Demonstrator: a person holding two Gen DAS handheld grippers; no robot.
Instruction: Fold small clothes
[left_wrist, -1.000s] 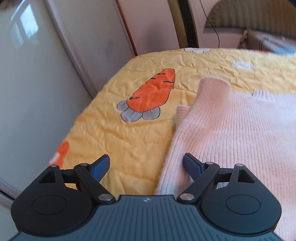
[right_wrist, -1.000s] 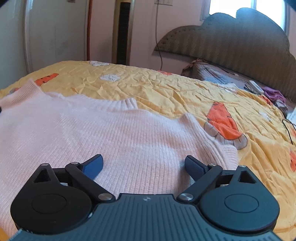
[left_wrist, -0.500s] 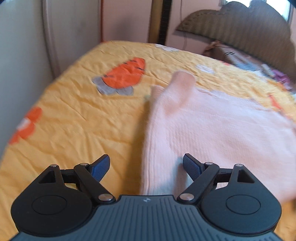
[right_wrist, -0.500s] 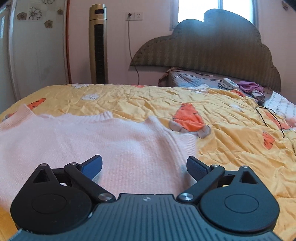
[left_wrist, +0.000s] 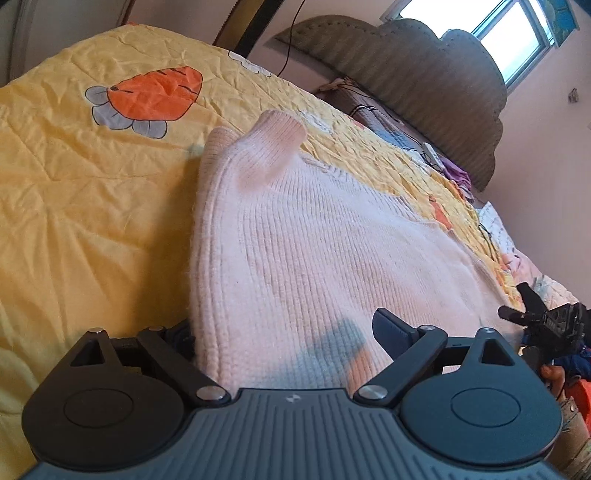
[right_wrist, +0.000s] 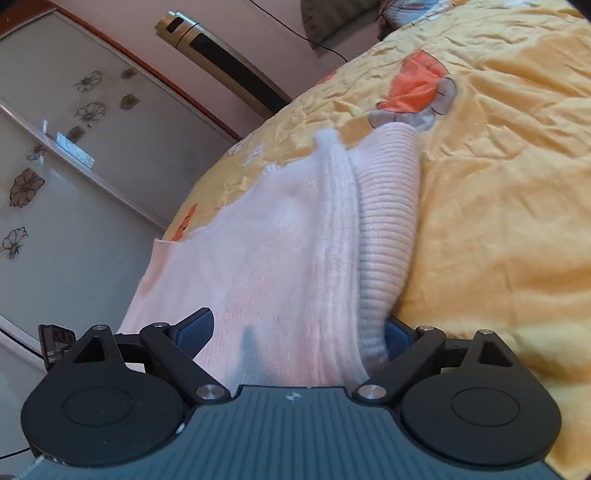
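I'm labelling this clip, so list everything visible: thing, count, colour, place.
sweater: one, pale pink knit, flat on the bed, hem edge between both grippers' jaws
bedspread: one, yellow with orange carrot prints, under the sweater
headboard: one, grey-brown, far end
tower fan: one, gold and black, by the wall
wardrobe doors: pale, flower decals, beside the bed
left gripper: black, jaws open
right gripper: black, jaws open

1. Wide yellow bed cover (left_wrist: 92, 206) lies bare left of the pink sweater (left_wrist: 314, 258), open passage.
2. Bare cover (right_wrist: 509, 206) on the right side too.
3. Headboard (left_wrist: 424, 85) and cluttered pile (left_wrist: 454, 173) block the far end.
4. Wardrobe doors (right_wrist: 74, 155) and tower fan (right_wrist: 225, 62) wall off the bed's edge.
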